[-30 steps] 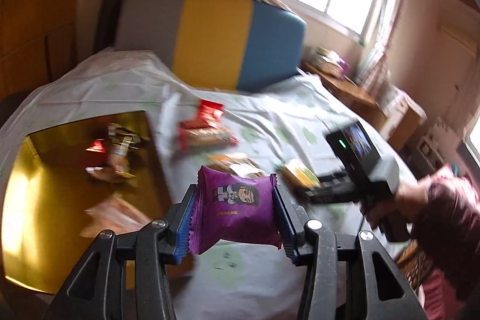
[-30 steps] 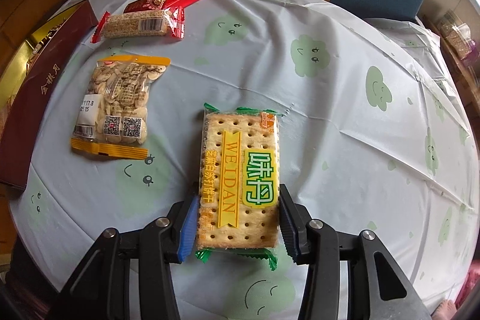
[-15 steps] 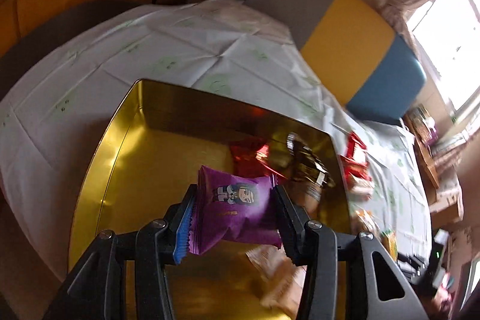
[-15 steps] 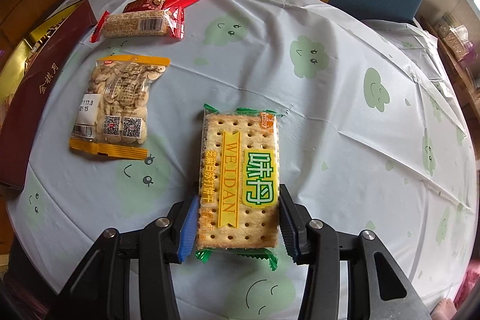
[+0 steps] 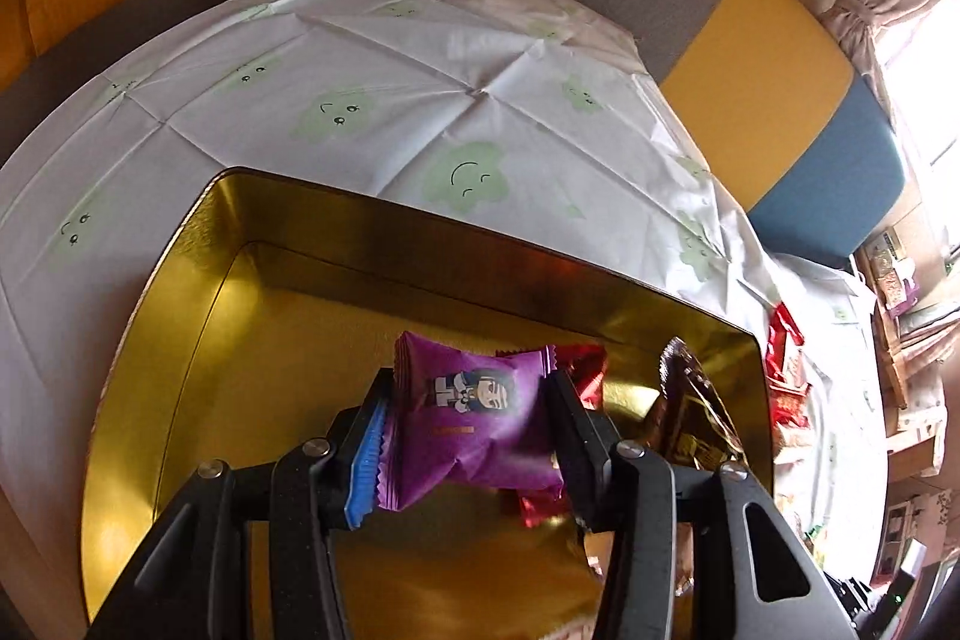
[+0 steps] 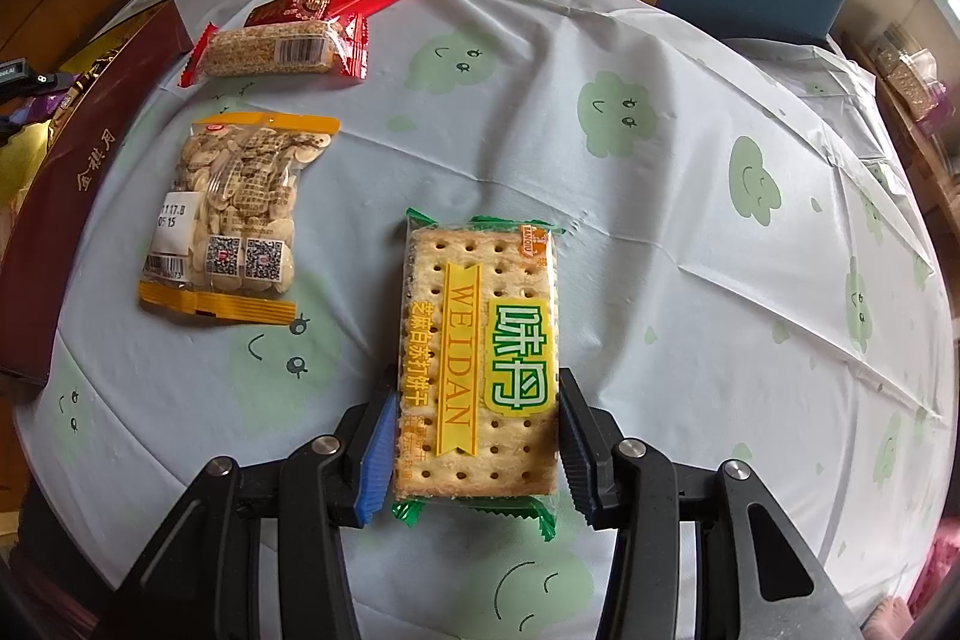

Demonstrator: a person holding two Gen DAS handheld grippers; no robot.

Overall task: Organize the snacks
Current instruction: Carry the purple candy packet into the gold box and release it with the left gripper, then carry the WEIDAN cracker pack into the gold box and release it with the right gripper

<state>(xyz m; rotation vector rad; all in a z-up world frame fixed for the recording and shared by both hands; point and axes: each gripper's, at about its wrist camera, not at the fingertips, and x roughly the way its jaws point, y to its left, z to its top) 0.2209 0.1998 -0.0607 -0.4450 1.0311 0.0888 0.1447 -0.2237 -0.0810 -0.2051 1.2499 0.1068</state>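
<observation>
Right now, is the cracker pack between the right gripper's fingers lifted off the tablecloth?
No. The cracker pack lies flat on the tablecloth, with the right gripper straddling its near end.

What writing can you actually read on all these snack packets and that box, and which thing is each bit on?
"WEIDAN": yellow ribbon on the green-edged cracker packet; its green and brown Chinese characters are legible too.
"117.8" and "0515": white sticker on the clear, orange-trimmed seed bag; its QR codes and barcode are unreadable.
Gold Chinese characters: side of the dark red box.
Purple cartoon-figure snack packet: orange text too blurred.
Red-ended sesame bar: barcode only, digits too small.
</observation>
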